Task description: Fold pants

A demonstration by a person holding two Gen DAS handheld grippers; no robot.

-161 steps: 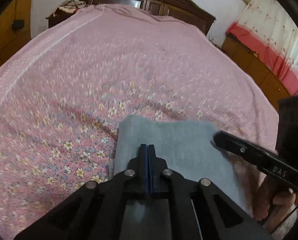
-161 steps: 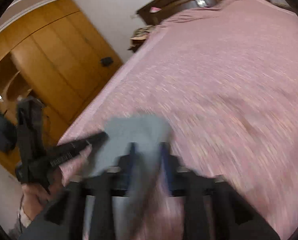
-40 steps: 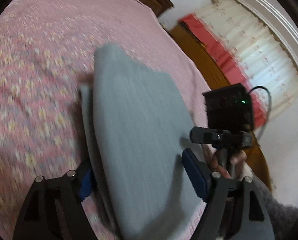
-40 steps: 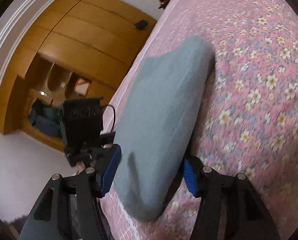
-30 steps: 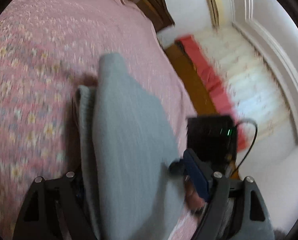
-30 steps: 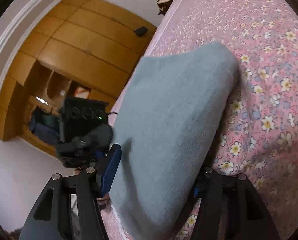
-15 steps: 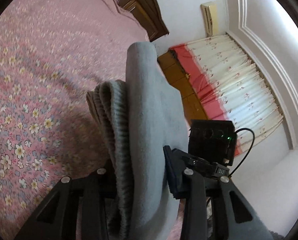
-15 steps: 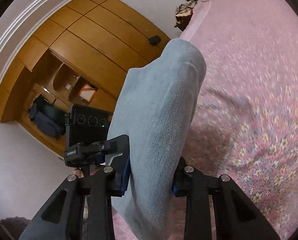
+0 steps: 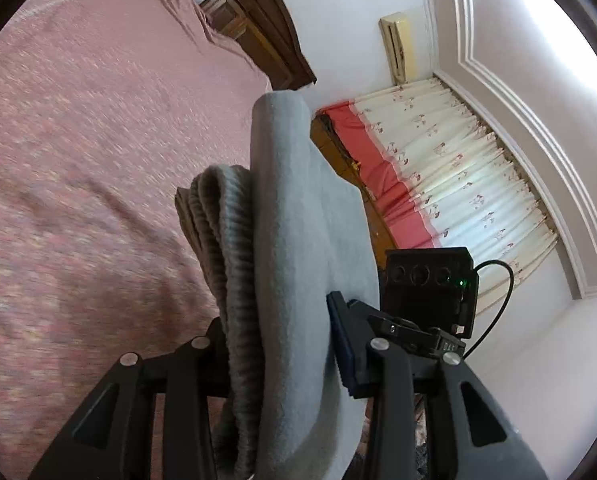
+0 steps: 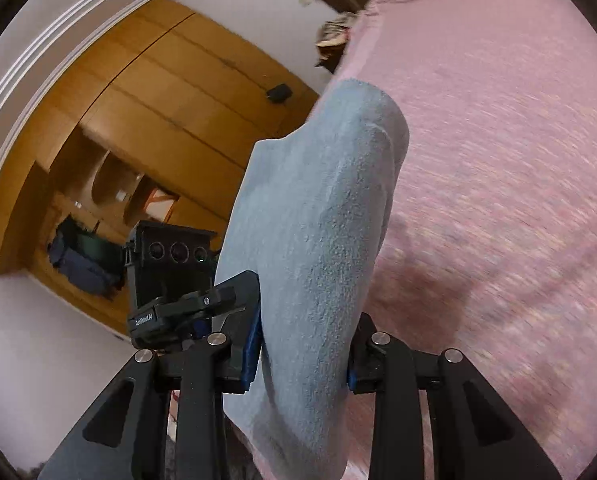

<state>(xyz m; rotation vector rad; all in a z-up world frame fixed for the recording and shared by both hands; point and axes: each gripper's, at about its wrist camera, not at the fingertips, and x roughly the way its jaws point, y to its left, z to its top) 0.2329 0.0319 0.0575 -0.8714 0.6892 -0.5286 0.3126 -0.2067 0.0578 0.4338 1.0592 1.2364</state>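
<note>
1. Since the pants [image 9: 298, 264] are already a thick folded bundle, the folding looks mostly done.
2. Both the left gripper [image 9: 282, 344] and the right gripper [image 10: 302, 352] are clamped on the bundle, holding it above the bed [image 9: 78, 120].
3. What's left is probably setting it down; motion blur hides where.

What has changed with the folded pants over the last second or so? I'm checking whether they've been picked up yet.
Both jaws have just been closing: the left hand-held gripper and the right hand-held gripper now clamp the folded grey pants, which were lying between open jaws. The bundle has been lifted off the pink floral bedspread. The pants stay folded.
</note>
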